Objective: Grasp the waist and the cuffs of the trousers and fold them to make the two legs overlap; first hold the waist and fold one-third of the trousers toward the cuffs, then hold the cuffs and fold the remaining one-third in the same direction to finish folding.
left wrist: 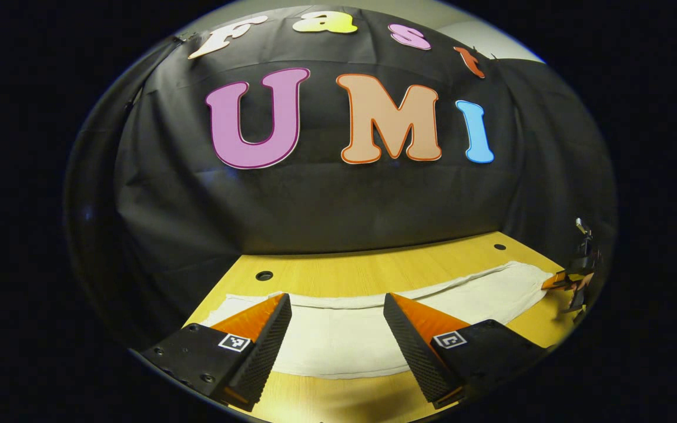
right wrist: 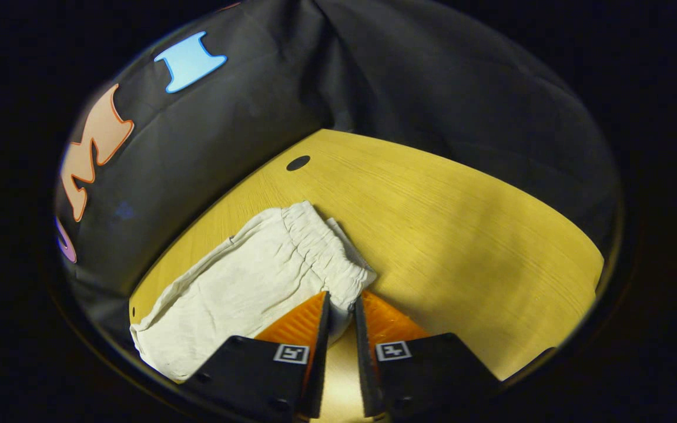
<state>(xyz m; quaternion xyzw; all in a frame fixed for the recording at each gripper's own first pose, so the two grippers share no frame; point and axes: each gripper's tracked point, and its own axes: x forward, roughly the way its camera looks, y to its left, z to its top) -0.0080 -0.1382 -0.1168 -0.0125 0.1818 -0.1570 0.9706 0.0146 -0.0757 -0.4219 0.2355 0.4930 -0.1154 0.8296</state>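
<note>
Your right gripper (right wrist: 341, 305) is pinched nearly closed on the gathered waistband of the trousers (right wrist: 244, 288), both fingers pressing its near corner. Your left gripper (left wrist: 337, 305) is spread wide and holds nothing; its fingers hover over the cuff end of the trousers (left wrist: 344, 335). One pair of pale trousers lies flat along the yellow surface (right wrist: 462, 235), stretched between your two grippers. Two dark holes (left wrist: 264, 275) mark the surface near the black wall cloth (left wrist: 338, 200).
</note>
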